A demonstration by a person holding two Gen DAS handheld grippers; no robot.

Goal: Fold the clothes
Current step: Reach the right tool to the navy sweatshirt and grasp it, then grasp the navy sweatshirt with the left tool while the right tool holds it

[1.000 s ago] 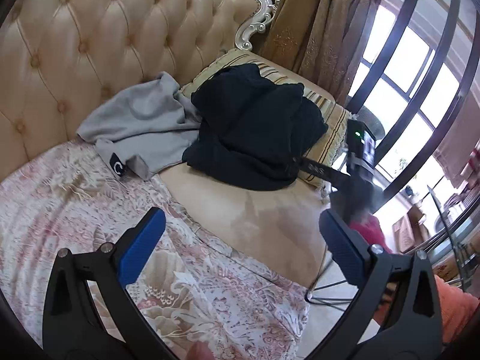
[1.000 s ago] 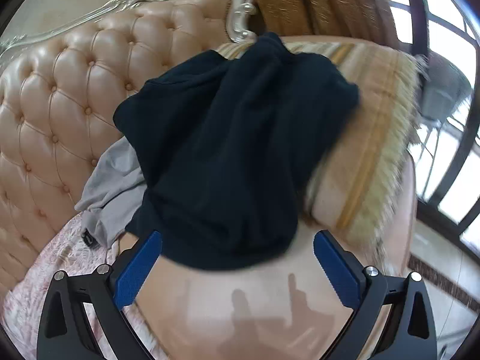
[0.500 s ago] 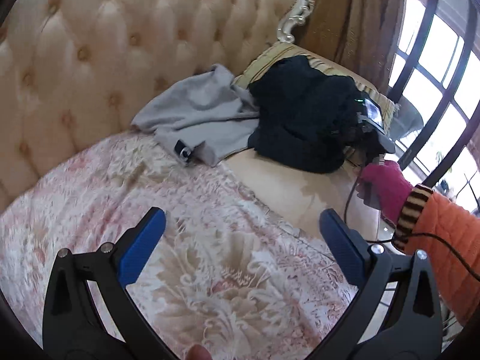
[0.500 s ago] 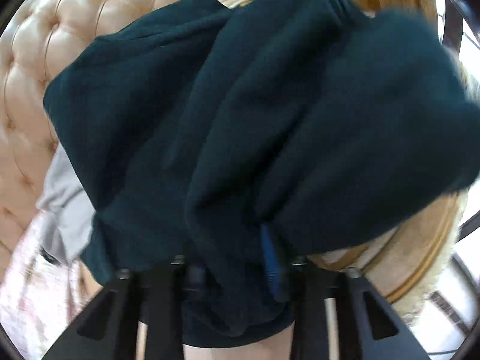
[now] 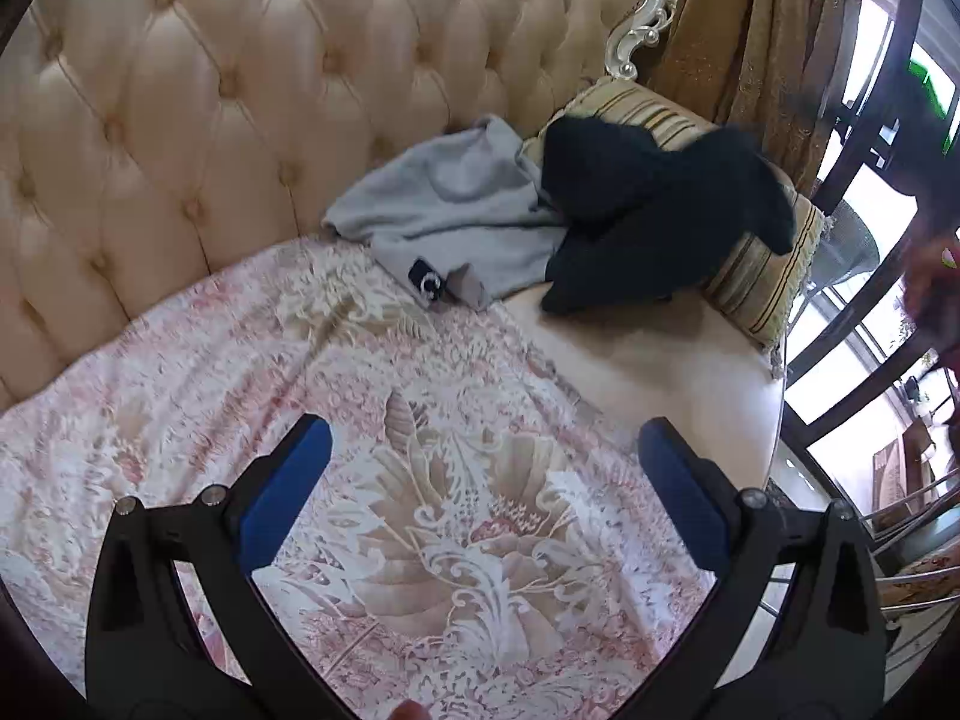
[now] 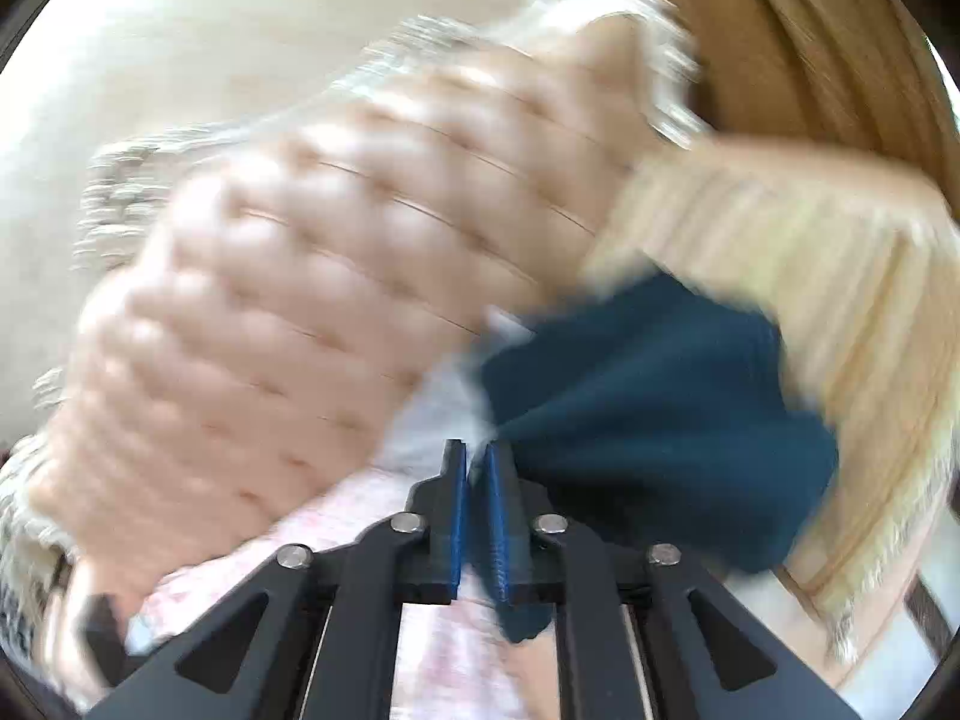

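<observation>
In the left wrist view a dark navy garment (image 5: 654, 222) lies on a striped cushion (image 5: 756, 276) at the sofa's far end, with one end pulled up toward the right. A grey garment (image 5: 456, 210) with a small black label lies crumpled to its left, against the sofa back. My left gripper (image 5: 483, 429) hangs open and empty above the floral cover (image 5: 384, 396), well short of both garments. My right gripper (image 6: 476, 456) is shut on a fold of the navy garment (image 6: 648, 408), and cloth sticks out between and below the pads. The right wrist view is blurred by motion.
The tufted cream sofa back (image 5: 198, 120) runs along the left and rear. Bare seat leather (image 5: 660, 360) lies between the cover and the cushion. A gold curtain (image 5: 750, 30) and dark window frames (image 5: 870, 138) stand at the right. A blurred reddish sleeve (image 5: 933, 282) is at the right edge.
My right gripper closed on the navy garment and rose with it, stretching one end up to the right. The left view swung, so more of the floral cover shows.
</observation>
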